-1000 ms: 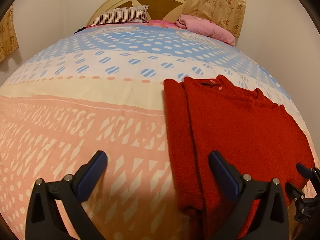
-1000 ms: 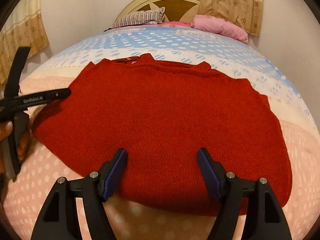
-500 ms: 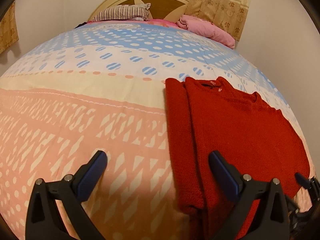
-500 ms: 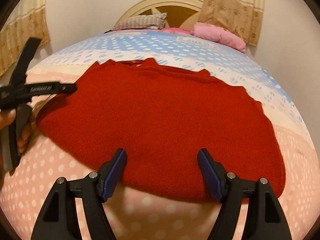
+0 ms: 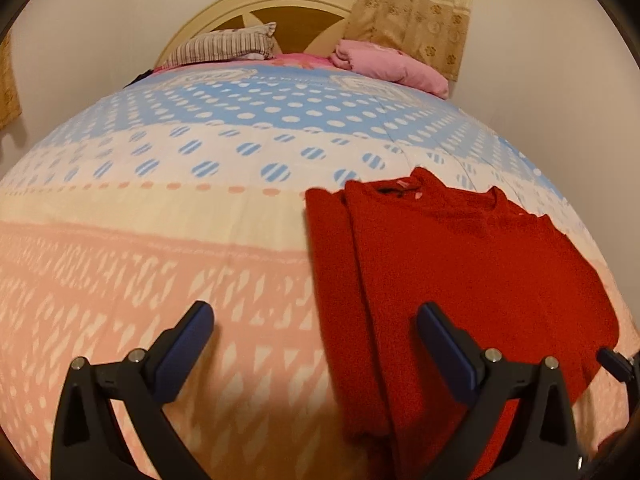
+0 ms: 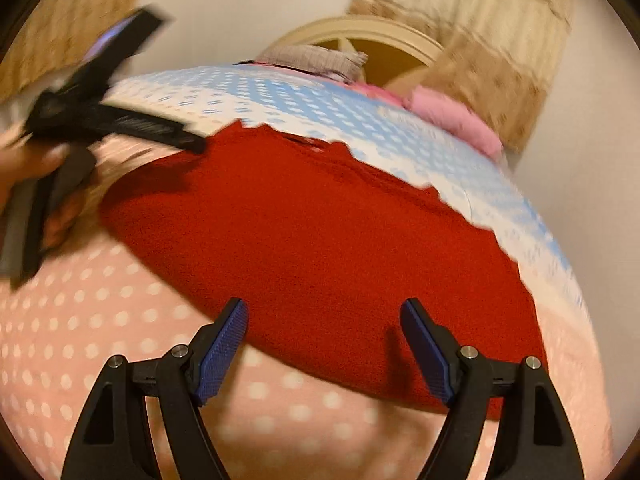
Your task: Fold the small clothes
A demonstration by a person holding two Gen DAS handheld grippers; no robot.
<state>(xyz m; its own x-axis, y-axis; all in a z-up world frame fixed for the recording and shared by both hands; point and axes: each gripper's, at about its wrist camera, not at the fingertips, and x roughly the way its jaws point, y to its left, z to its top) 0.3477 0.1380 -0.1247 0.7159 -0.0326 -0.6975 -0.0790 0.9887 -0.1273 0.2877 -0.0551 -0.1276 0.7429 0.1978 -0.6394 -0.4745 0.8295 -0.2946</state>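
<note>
Sweater (image 6: 320,240), red knit and partly folded, is what both pairs of tongs are working toward. The right tongs (image 6: 324,344) sit at the lower middle of the right wrist view with the jaws opening wide; the near hem of the sweater shows in the gap between the blue pads (image 6: 224,340), but neither pad presses on it, so nothing is held. The left tongs (image 5: 316,344) stand wide apart at the bottom of the left wrist view, also holding nothing: one pad is over the bedspread (image 5: 160,240), the other over the sweater's left side.

In the left wrist view the sweater lies flat on the bedspread in the centre right of the frame, its neckline toward the headboard (image 5: 280,4) and one side strip already turned in along its left edge. In the blurred right wrist view the left tongs appear again at the upper left, held in a hand (image 6: 28,164) just beside the sweater's far corner.

The next step looks like taking the hem or the right side for another fold. To do it well, I would lower each pair until one pad slides under the edge, catch every layer, close firmly on the thick knit, lift both corners together, and lay them level so the folded strip is not dragged out.
</note>
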